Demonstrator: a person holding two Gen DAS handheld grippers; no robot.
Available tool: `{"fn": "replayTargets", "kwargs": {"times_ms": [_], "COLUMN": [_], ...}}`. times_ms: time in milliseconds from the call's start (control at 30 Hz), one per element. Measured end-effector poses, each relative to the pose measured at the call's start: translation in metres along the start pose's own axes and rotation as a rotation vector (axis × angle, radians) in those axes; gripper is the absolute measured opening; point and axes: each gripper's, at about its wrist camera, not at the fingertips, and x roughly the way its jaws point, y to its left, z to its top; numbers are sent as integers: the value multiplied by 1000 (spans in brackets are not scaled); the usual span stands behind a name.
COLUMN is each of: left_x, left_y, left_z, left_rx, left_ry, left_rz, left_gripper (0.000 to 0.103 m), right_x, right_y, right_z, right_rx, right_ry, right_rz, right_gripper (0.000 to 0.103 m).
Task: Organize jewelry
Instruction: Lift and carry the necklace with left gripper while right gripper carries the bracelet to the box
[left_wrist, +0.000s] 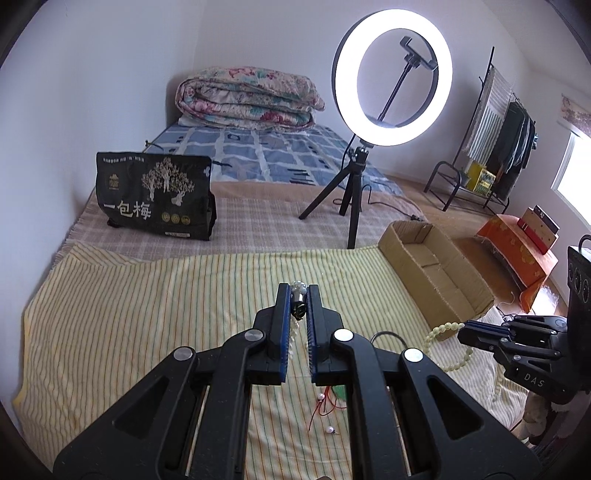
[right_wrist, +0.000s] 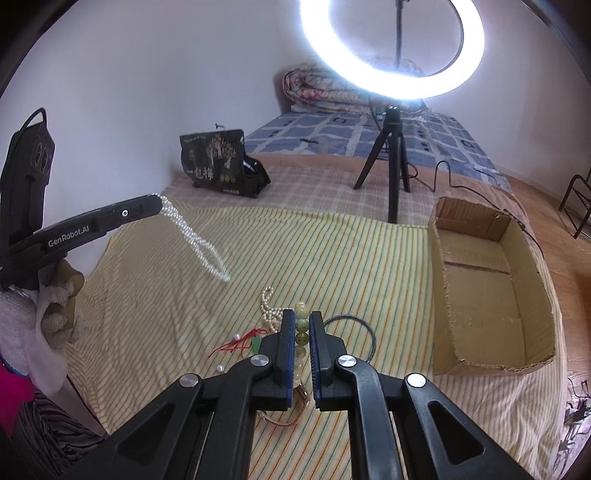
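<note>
Striped yellow cloth (right_wrist: 332, 251) covers the bed beneath a ring light (left_wrist: 392, 72)

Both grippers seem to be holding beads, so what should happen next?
Probably carry the right hand-held gripper, shut on the green bead bracelet, rightward over the open cardboard box and release. The box sits close on that side, with nothing visible in it.

Your left wrist camera sits just behind the left gripper (left_wrist: 298, 295) and looks forward along its fingers, low over the striped cloth (left_wrist: 147, 295) toward the ring light (left_wrist: 392, 70) and the bed's far end. Your right wrist camera does the same from behind the right gripper (right_wrist: 302, 321), nearer the light (its rim runs off the top). Both views share the cloth, the cardboard box (left_wrist: 436, 266), the black bag (left_wrist: 155, 195), and each catches the other gripper at its edge.
</note>
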Motion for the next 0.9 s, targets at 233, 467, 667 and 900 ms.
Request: {"fn": "replayTargets", "kwargs": {"times_ms": [233, 467, 667, 900], "left_x": [-13, -15, -6, 7], "left_y": [-15, -45, -72, -111], "left_z": [12, 20, 32, 49], "left_rx": [6, 44, 60, 103], "left_ry": [-48, -59, -60, -78], "left_rz": [-22, -57, -102, -149], "left_gripper": [6, 6, 6, 6], "right_x": [-28, -46, -55, -62], "right_y": [-21, -53, -85, -124], "right_z": [11, 17, 17, 15], "right_rx": [42, 101, 150, 208], "right_ry": [-77, -122, -136, -139], "right_rz": [-28, -73, -113, -159], "right_gripper": [5, 5, 5, 5]}}
